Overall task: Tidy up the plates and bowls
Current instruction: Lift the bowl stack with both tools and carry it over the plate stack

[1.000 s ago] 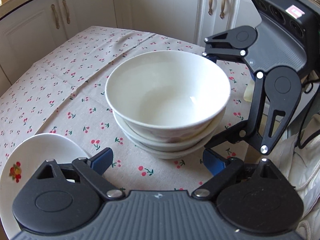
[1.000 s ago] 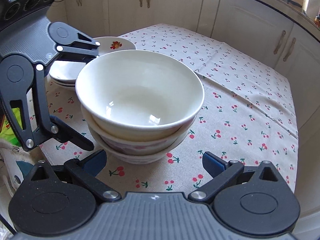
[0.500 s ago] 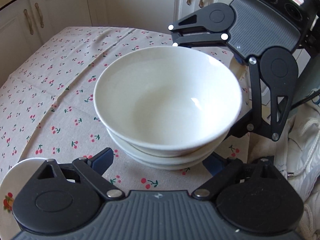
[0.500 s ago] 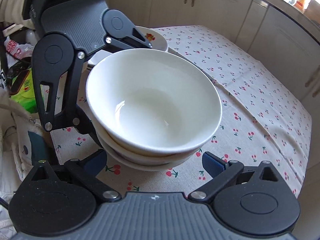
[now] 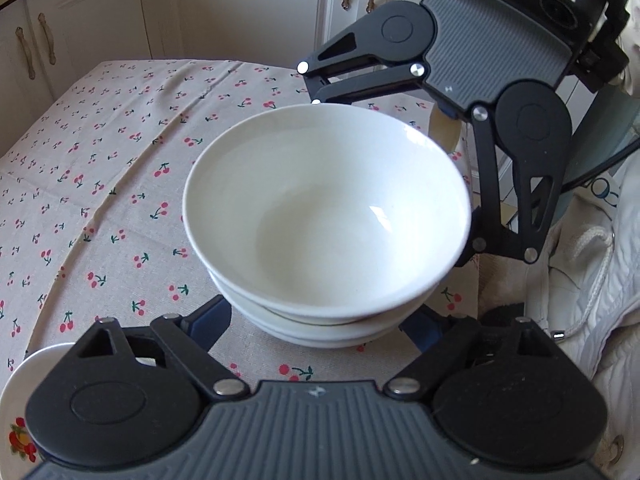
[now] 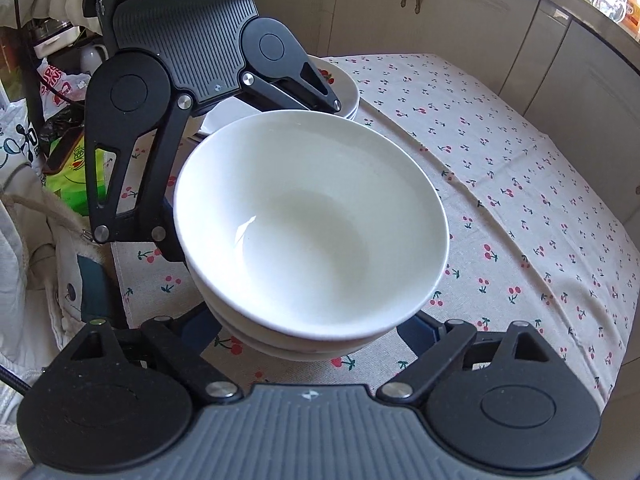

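A stack of three white bowls (image 5: pixel 328 220) (image 6: pixel 308 220) stands on the cherry-print tablecloth (image 5: pixel 100 200). My left gripper (image 5: pixel 316 325) straddles the stack's base, a blue fingertip (image 5: pixel 212 320) on each side under the rims. Its jaws are closing with the bowls between them, and no press shows. My right gripper (image 6: pixel 308 332) straddles the same stack from the opposite side, jaws also closing around it, fingertips (image 6: pixel 416 332) low by the bottom bowl. A small stack of fruit-print plates (image 6: pixel 348 92) (image 5: pixel 24 400) sits just beyond the bowls, behind the left gripper.
Cream cabinets (image 6: pixel 440 12) ring the table. The cloth's edge (image 6: pixel 600 360) drops off at the right of the right wrist view. A green packet (image 6: pixel 76 176) and bags lie off the table's side. White quilted fabric (image 5: pixel 600 280) hangs close by.
Both grippers have rolled and drawn in around the bowl stack. Their jaws have narrowed, and the fingertips now sit tucked under the rims. The bowls have stayed in place.
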A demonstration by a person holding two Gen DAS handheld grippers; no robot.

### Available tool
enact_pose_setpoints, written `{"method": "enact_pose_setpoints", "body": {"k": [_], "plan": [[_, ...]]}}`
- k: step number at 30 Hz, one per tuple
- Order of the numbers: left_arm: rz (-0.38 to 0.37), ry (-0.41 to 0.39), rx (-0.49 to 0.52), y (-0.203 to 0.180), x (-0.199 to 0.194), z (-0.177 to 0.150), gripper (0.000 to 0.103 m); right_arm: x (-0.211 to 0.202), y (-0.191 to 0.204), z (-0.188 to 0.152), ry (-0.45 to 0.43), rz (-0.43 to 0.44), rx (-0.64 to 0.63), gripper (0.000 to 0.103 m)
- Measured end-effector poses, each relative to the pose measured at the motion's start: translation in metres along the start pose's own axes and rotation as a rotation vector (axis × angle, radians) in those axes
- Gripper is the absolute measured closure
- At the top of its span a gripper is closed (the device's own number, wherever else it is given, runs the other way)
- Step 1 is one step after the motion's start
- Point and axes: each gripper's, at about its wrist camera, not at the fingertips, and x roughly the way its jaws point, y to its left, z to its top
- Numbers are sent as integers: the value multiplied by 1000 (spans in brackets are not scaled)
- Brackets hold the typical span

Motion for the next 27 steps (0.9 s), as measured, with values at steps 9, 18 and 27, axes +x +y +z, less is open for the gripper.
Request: {"method": "enact_pose_setpoints", "body": {"k": [9,18,27], "plan": [[-13,-7,22,1,-4,4,13,-3,3,1,0,1,1,8],[-42,-8,52,3,-2,3,13,-1,3,1,10,0,-7,8],[-59,-1,93,6,-1,4,13,1,2,1,16,5,-19,10]]}}
